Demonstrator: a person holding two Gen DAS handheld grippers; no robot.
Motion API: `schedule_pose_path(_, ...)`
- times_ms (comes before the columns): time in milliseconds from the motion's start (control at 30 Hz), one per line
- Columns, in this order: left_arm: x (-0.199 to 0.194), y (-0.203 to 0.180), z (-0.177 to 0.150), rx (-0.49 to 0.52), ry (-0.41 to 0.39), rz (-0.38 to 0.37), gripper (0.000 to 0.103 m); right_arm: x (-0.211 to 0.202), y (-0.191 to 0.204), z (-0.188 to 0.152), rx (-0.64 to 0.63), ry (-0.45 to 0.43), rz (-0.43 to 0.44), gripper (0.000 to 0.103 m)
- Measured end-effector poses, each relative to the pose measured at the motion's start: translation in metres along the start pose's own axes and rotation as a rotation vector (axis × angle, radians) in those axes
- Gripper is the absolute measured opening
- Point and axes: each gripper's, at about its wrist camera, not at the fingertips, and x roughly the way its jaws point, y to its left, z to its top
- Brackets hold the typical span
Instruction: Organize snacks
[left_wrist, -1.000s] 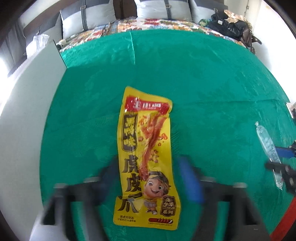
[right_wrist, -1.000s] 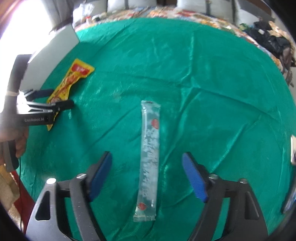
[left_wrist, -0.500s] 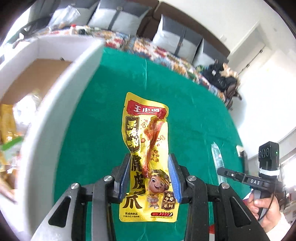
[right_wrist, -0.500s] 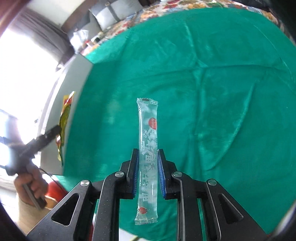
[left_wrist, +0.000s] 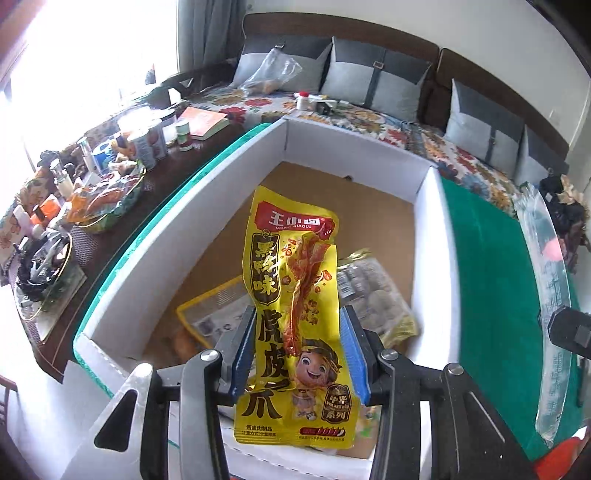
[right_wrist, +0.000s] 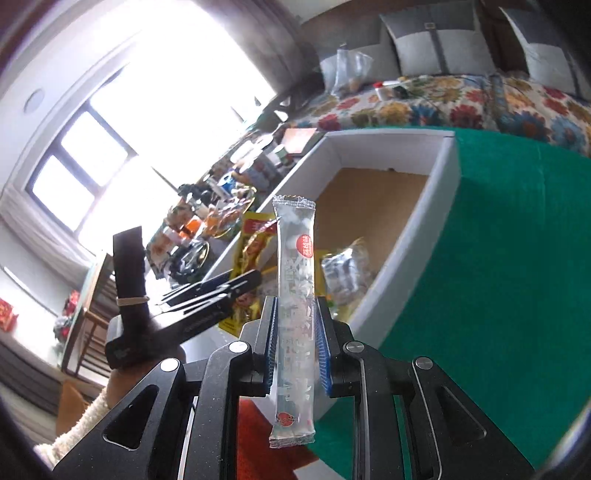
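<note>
On the yellow snack pouch (left_wrist: 295, 321) we read "WANGXIAOLU" in its red banner and large black characters 黑鸭味 and 虎皮凤爪 (brand characters above partly legible). The clear stick packet (right_wrist: 295, 295) bears a red round label we cannot read.

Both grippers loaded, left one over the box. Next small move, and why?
Probably let the left gripper, whose jaws are opening, release the yellow snack packet between its blue pads. It hangs over the white cardboard box, above packets already inside. The right gripper, shut on the clear stick pack, sits at the box's near edge and can follow.
</note>
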Motion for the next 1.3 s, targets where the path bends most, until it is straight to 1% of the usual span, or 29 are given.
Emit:
schedule_pose_path(33, 0.005, 0.003, -0.004, 0.008, 0.004, 0.032, 0.049, 0.011, 0.006, -0.004, -0.013, 0.009, -0.004, 0.021)
schedule_pose_path(67, 0.008, 0.008, -0.009, 0.013, 0.005, 0.053, 0.055, 0.018, 0.007, -0.012, -0.023, 0.022, -0.008, 0.025)
schedule_pose_path(100, 0.01, 0.009, -0.015, 0.017, 0.004, 0.067, 0.06, 0.033, 0.01, -0.014, -0.025, 0.037, -0.019, 0.027)
schedule_pose_path(133, 0.01, 0.011, -0.02, 0.018, -0.002, 0.075, 0.071, 0.035, 0.005, -0.017, -0.021, 0.048, -0.022, 0.038)
schedule_pose_path(167, 0.009, 0.012, -0.021, 0.016, -0.013, 0.082, 0.081, 0.041, 0.002, -0.021, -0.014, 0.058, -0.02, 0.053)
schedule_pose_path(200, 0.005, 0.014, -0.024, 0.015, -0.029, 0.091, 0.084, 0.047, 0.0, -0.025, -0.009, 0.065, -0.029, 0.055)
schedule_pose_path(233, -0.001, 0.015, -0.029, 0.019, -0.05, 0.103, 0.086, 0.046, -0.005, -0.028, -0.009, 0.065, -0.04, 0.055)
schedule_pose_path(300, -0.011, 0.016, -0.032, 0.036, -0.074, 0.128, 0.087, 0.04, -0.01, -0.03, -0.031, 0.055, -0.064, 0.056)
schedule_pose_path(367, -0.019, 0.016, -0.032, 0.051, -0.093, 0.163, 0.088, 0.034, -0.003, -0.025, -0.068, 0.039, -0.102, 0.07)
schedule_pose_path(400, -0.025, 0.014, -0.032, 0.059, -0.11, 0.177, 0.088, 0.028, -0.002, -0.024, -0.09, 0.022, -0.127, 0.073)
schedule_pose_path(433, -0.032, 0.011, -0.032, 0.064, -0.128, 0.187, 0.091, 0.021, 0.0, -0.02, -0.114, 0.0, -0.156, 0.08)
schedule_pose_path(467, -0.039, 0.008, -0.031, 0.066, -0.149, 0.204, 0.096, 0.011, 0.002, -0.019, -0.142, -0.031, -0.196, 0.084)
schedule_pose_path(567, -0.069, 0.001, -0.03, 0.045, -0.25, 0.241, 0.102, -0.014, 0.006, -0.014, -0.196, -0.116, -0.288, 0.085)
schedule_pose_path(633, -0.085, -0.002, -0.03, 0.018, -0.29, 0.263, 0.103, -0.035, 0.009, -0.012, -0.22, -0.17, -0.323, 0.085)
schedule_pose_path(733, -0.099, -0.002, -0.028, -0.007, -0.3, 0.292, 0.103, -0.063, 0.016, -0.013, -0.239, -0.259, -0.355, 0.085)
schedule_pose_path(800, -0.104, -0.003, -0.029, -0.015, -0.298, 0.296, 0.103, -0.081, 0.018, -0.012, -0.239, -0.316, -0.338, 0.085)
schedule_pose_path(833, -0.107, -0.003, -0.03, -0.018, -0.294, 0.294, 0.103, -0.083, 0.021, -0.012, -0.238, -0.331, -0.329, 0.087)
schedule_pose_path(867, -0.109, -0.004, -0.03, -0.016, -0.291, 0.296, 0.103, -0.088, 0.023, -0.012, -0.237, -0.339, -0.323, 0.089)
schedule_pose_path(933, -0.113, -0.007, -0.031, 0.002, -0.283, 0.305, 0.103, -0.089, 0.026, -0.011, -0.24, -0.335, -0.338, 0.089)
schedule_pose_path(1067, -0.118, -0.013, -0.034, 0.033, -0.272, 0.308, 0.103, -0.08, 0.028, -0.011, -0.247, -0.274, -0.41, 0.09)
schedule_pose_path(1100, -0.119, -0.013, -0.034, 0.034, -0.27, 0.304, 0.103, -0.08, 0.031, -0.012, -0.255, -0.277, -0.413, 0.09)
schedule_pose_path(1200, -0.125, -0.012, -0.036, 0.031, -0.284, 0.313, 0.103, -0.086, 0.041, -0.018, -0.279, -0.336, -0.38, 0.09)
schedule_pose_path(1233, -0.127, -0.013, -0.035, 0.032, -0.292, 0.319, 0.103, -0.087, 0.045, -0.019, -0.282, -0.339, -0.374, 0.09)
schedule_pose_path(1300, -0.13, -0.013, -0.035, 0.033, -0.299, 0.324, 0.103, -0.085, 0.053, -0.02, -0.295, -0.315, -0.387, 0.09)
